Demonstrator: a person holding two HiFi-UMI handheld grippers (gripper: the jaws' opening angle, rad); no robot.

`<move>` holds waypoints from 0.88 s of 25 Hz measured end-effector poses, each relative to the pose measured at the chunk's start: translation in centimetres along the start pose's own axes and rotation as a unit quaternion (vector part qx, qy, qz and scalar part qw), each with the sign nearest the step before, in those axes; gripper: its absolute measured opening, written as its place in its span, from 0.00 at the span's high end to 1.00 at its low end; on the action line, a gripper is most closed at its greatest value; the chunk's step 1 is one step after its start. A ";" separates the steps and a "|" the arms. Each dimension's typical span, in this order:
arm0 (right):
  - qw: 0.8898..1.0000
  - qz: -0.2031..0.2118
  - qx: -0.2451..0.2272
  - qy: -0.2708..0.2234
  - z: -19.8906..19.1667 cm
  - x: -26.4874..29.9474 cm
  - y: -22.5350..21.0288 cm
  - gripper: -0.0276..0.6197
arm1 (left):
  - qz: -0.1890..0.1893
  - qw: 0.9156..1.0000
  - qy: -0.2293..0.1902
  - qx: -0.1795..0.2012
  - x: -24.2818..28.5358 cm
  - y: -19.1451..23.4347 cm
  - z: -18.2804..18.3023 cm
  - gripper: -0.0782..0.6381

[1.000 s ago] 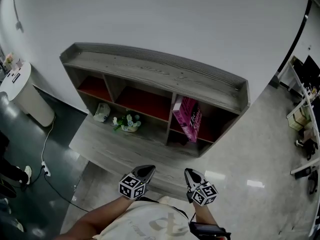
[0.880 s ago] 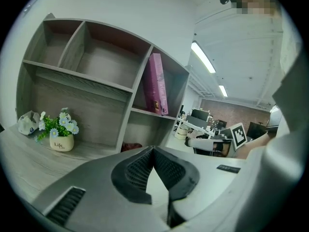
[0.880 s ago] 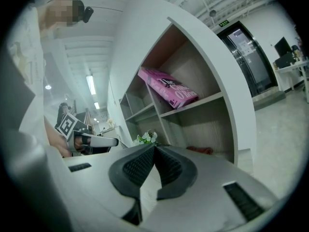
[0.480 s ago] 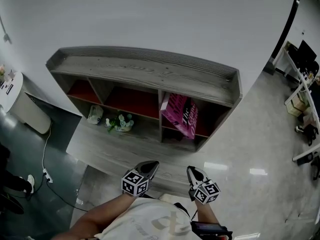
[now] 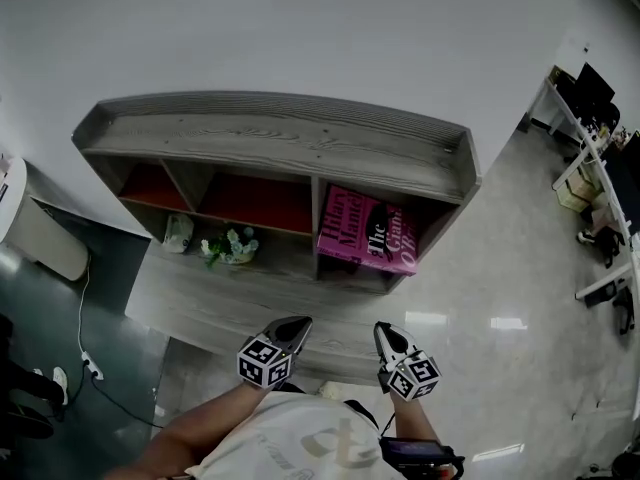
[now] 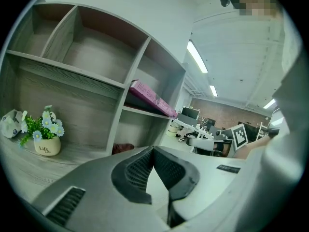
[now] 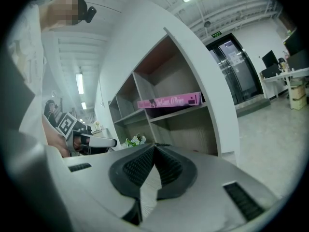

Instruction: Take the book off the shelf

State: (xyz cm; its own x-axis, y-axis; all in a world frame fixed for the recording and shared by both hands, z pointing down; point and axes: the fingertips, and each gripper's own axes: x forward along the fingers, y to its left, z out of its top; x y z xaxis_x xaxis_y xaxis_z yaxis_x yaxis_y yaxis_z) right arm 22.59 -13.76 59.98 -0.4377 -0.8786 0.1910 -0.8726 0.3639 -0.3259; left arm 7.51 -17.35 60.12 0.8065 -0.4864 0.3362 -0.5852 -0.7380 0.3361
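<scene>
A pink book (image 5: 367, 243) with dark lettering lies in the right compartment of a grey wooden shelf (image 5: 280, 143) against the white wall. In the left gripper view the book (image 6: 152, 98) rests flat on that compartment's upper board, and the right gripper view shows its spine (image 7: 169, 101). My left gripper (image 5: 293, 326) and right gripper (image 5: 386, 334) hang side by side in front of the shelf's low front ledge, well short of the book. Both are shut with nothing between the jaws, as the left gripper (image 6: 153, 149) and right gripper (image 7: 154, 146) show close up.
A small pot of flowers (image 5: 232, 248) and a white packet (image 5: 178, 231) stand in the lower middle and left compartments. A white bin (image 5: 35, 236) and a floor cable (image 5: 85, 313) are at the left. Office desks (image 5: 595, 158) stand at the far right. Glossy floor lies before the shelf.
The head view has swung left to right, so the shelf sits more squarely ahead and the book's cover shows fully. Both grippers have kept their places, still shut.
</scene>
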 end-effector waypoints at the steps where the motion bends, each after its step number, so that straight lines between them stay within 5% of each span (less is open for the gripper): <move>1: 1.000 -0.004 -0.003 0.001 0.0 0.1 0.2 0.95 | -0.004 1.000 -0.001 0.001 -0.1 0.2 0.2 0.89; 15: 0.995 -0.051 -0.082 0.003 2.8 3.2 0.9 0.95 | -0.038 0.999 0.005 0.002 -2.5 4.0 0.6 0.89; 22: 0.984 -0.078 -0.161 0.016 5.6 5.0 1.2 0.95 | -0.040 0.999 0.003 -0.002 -4.3 6.8 0.5 0.89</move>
State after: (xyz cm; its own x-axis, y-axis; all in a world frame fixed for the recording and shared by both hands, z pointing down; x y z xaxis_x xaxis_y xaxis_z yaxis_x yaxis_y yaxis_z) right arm 20.58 -19.44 55.40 -0.2956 -0.9229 0.2466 -0.9507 0.3096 0.0189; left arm 0.15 -20.55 60.50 0.8499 -0.4233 0.3138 -0.5196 -0.7721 0.3659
